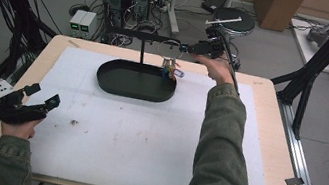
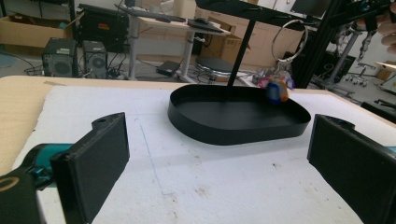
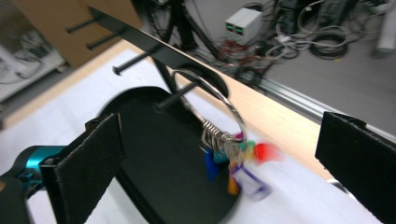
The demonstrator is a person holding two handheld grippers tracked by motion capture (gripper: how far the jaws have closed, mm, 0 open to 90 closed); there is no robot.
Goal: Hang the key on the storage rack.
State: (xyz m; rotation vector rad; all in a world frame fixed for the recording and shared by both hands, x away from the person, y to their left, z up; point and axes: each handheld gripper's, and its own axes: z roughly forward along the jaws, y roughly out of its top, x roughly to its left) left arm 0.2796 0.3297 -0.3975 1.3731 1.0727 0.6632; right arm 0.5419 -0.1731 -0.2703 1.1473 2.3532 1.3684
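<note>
The key ring (image 3: 212,100) hung on a peg of the black rack (image 1: 144,35) above the tray (image 1: 103,80), its coloured tags (image 3: 236,163) dangling blurred — directly ahead of the right gripper (image 1: 191,49), whose jaws stood apart and empty. The left gripper (image 1: 42,97) rested open on the table (image 1: 263,154) — well apart, so the right hand was judged nearer.

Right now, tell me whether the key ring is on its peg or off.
On: the key ring loops over a peg of the black stand.
</note>
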